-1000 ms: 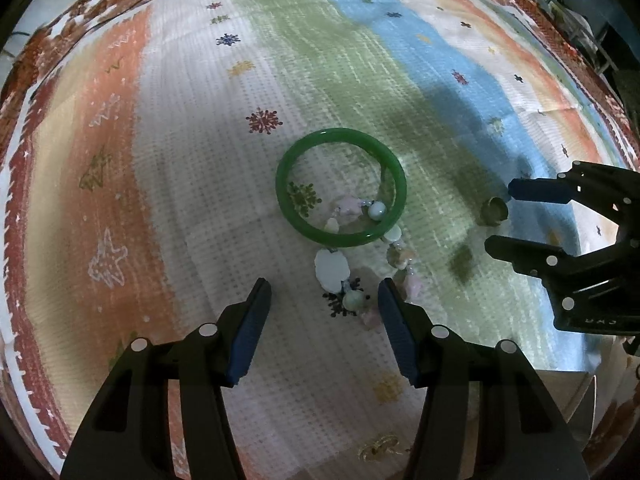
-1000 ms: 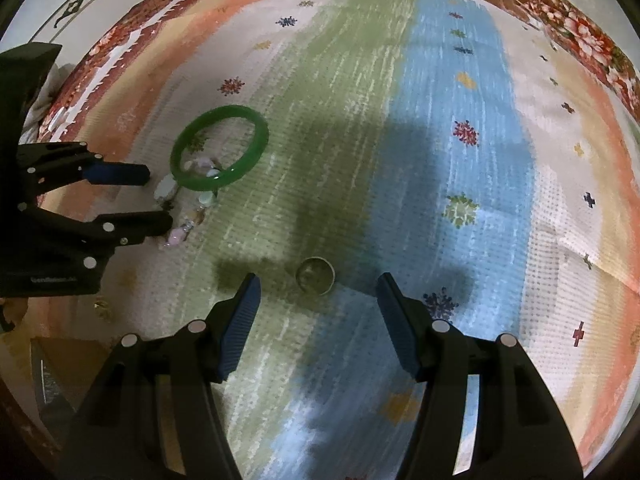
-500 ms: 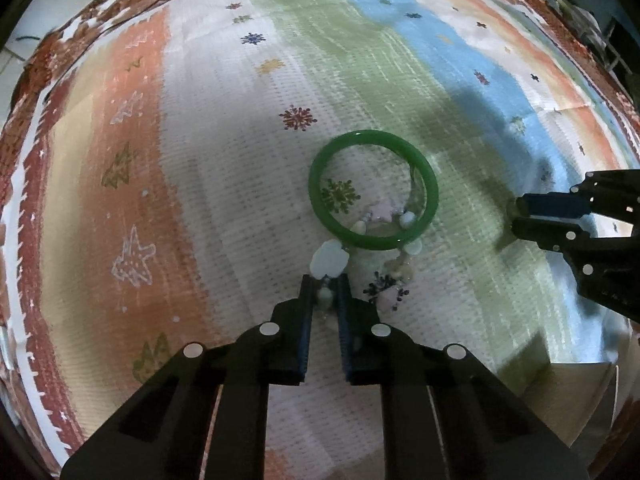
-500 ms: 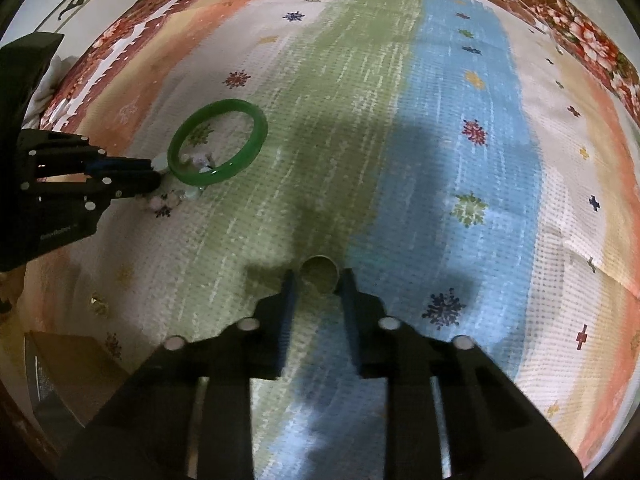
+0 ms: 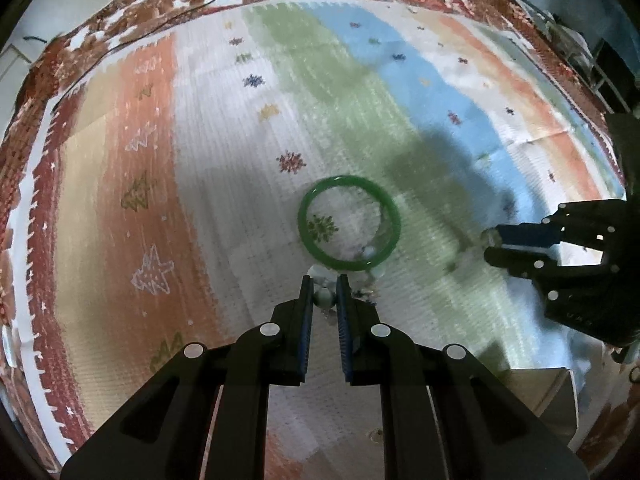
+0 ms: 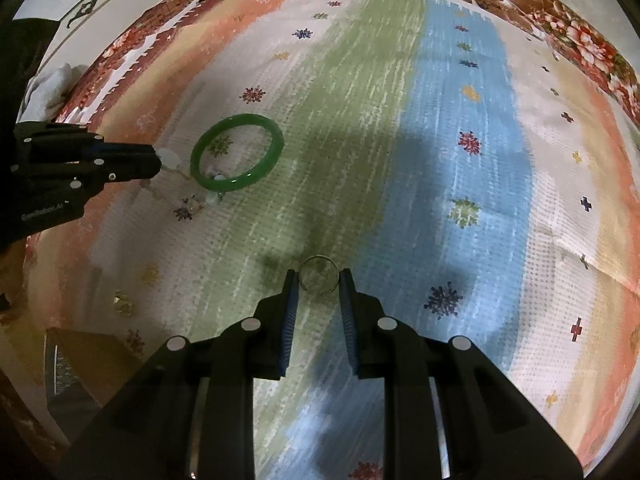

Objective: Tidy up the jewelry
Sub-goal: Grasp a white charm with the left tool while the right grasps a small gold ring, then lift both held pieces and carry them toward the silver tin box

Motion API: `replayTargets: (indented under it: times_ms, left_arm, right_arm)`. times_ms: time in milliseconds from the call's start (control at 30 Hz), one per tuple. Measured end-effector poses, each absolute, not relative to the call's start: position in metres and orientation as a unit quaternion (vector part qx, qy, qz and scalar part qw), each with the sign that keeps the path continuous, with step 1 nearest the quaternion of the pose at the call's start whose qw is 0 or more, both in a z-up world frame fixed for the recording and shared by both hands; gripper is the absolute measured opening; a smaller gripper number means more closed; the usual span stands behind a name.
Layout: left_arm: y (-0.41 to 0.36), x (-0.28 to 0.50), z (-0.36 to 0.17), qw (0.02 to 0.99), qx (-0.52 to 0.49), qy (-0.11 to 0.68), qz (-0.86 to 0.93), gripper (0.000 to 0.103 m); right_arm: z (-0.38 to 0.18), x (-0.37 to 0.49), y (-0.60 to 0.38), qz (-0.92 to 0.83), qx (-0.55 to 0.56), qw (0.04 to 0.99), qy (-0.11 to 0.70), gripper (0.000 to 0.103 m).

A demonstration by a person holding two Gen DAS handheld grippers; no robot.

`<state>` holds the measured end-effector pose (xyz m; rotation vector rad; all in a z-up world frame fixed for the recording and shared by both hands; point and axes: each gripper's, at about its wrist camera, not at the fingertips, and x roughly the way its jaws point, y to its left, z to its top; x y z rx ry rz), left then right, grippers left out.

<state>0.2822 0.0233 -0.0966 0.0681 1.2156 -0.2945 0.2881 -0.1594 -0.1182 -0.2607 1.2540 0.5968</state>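
Pinching the beaded bracelet [image 5: 325, 297], the left hand-held gripper [image 5: 323, 285] sits beside the green bangle [image 5: 349, 228]; the right hand-held gripper [image 6: 319, 280] clasps a ring [image 6: 319, 274].

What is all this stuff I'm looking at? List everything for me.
Green jade-like bangle: one, green, flat on the cloth, centre-left.
Pale beaded bracelet: one, white, pink and pale green beads, partly inside the bangle, one end pinched by the left gripper.
Thin open metal ring: one, dull gold, between the right gripper's fingers.
Small gold trinket: one, gold, near the cloth's edge; too small to identify.
Brown box: one, brown, lower left.
Striped patterned cloth: one, multicoloured, covering the surface.
Left gripper: one, black, blue pads.
Right gripper: one, black, blue pads.
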Motion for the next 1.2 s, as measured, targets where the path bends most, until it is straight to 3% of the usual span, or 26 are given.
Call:
replayTargets:
  times_ms: [1200]
  left_arm:
    - [0.009, 0.212, -0.022, 0.854, -0.008, 0.497, -0.155, 0.011]
  right_arm:
    - [-0.027, 0.215, -0.17, 0.284, -0.089, 0.822, 0.485, 0.022]
